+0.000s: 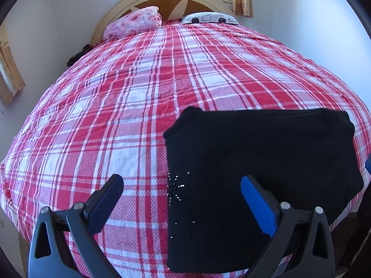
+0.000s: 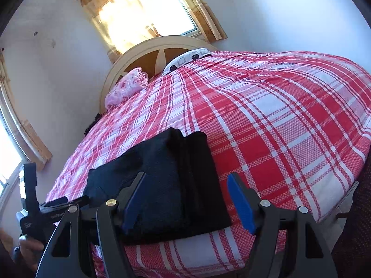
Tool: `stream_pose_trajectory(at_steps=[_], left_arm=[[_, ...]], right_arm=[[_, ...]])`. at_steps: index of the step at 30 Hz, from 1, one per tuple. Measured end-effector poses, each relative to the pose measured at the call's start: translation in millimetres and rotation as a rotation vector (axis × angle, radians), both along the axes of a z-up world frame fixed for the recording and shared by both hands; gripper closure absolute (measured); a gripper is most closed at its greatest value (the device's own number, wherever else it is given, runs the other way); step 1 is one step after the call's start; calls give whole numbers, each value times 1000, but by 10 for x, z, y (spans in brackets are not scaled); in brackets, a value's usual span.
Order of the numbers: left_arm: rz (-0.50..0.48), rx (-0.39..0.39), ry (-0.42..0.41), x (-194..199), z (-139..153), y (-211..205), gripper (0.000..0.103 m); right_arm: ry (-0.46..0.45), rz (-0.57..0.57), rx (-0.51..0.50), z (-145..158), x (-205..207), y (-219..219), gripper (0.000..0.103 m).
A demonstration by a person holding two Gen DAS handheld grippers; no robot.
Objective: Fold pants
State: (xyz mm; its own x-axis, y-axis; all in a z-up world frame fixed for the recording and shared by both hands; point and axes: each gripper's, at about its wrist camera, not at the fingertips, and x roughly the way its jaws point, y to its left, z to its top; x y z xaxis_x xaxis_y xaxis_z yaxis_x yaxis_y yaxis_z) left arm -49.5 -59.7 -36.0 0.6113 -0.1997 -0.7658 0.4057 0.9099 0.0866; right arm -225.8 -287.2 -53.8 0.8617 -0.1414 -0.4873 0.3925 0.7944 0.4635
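Claws, left claw and right claw, hang wide (empty) above folded pants.

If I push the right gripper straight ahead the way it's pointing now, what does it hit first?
Most likely the folded black pants. The right gripper is open, tilted down toward the bed, and the pants' near right part lies between its fingers' lines. Depth is unclear, so it might touch the plaid bedsheet just past them.
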Motion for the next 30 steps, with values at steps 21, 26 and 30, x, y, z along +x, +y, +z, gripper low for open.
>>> stream_pose_trajectory(at_steps=[21, 26, 30], left_arm=[[-57, -53, 22, -11, -21, -99, 0], [-62, -32, 13, -20, -25, -131, 0], [-61, -32, 13, -17, -23, -133, 0]], right_arm=[[-38, -46, 159, -211, -224, -406, 23], [-30, -32, 197, -289, -185, -416, 23], [-21, -35, 228, -340, -176, -438, 23]])
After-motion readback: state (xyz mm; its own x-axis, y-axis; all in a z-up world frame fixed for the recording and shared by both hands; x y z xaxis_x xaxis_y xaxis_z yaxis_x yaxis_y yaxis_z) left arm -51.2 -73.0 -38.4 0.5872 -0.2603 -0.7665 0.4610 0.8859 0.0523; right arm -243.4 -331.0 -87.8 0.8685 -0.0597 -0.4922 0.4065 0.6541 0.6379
